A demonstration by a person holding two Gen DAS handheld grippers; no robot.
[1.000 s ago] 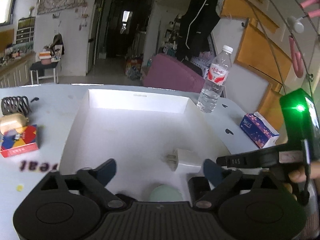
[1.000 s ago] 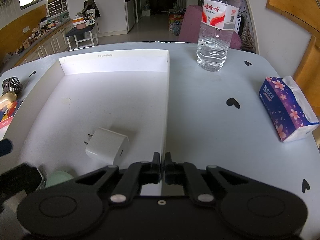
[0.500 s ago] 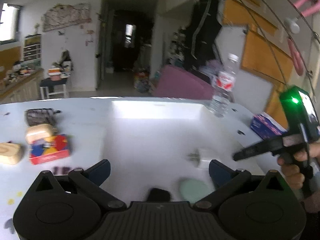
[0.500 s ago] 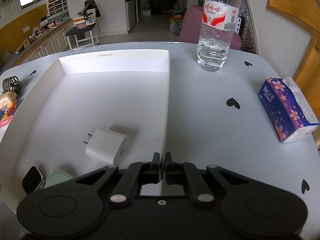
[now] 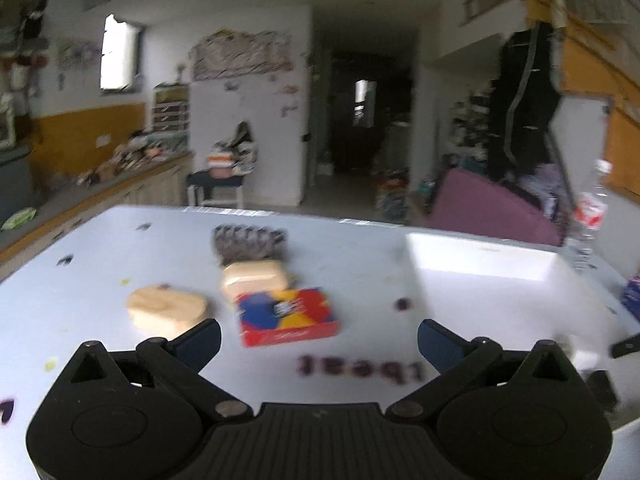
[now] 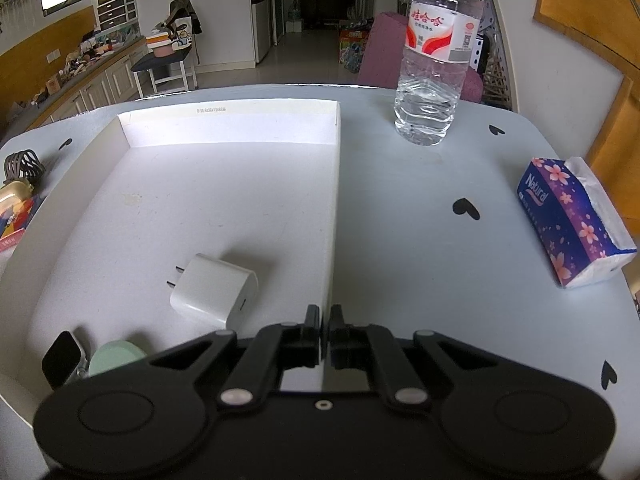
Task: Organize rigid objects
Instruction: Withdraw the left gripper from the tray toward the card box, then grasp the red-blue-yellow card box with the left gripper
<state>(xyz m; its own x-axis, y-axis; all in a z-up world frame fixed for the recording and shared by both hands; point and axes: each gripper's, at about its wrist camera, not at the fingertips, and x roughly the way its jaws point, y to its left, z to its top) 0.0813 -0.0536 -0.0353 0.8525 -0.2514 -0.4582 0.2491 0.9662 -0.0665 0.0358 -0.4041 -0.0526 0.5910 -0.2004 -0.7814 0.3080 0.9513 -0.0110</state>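
Observation:
My left gripper [image 5: 318, 338] is open and empty above the table, facing a red and blue card box [image 5: 286, 316], a gold case [image 5: 256, 276], a tan wooden block [image 5: 166, 308] and a dark hair claw [image 5: 248, 242]. The white tray [image 6: 334, 208] holds a white charger [image 6: 214, 290], a mint round case [image 6: 114, 360] and a black smartwatch [image 6: 64, 360] at its near left corner. My right gripper [image 6: 325, 332] is shut, its tips at the tray's right wall near the front corner. The tray also shows in the left wrist view [image 5: 480, 268].
A water bottle [image 6: 434, 56] stands behind the tray's right side. A purple tissue pack [image 6: 572, 216] lies at the table's right edge. Black heart stickers [image 6: 466, 208] dot the table. The left wrist view is blurred.
My left gripper has swung left, away from the tray and over to the loose objects on the table. The smartwatch now lies in the tray. The right gripper has not moved.

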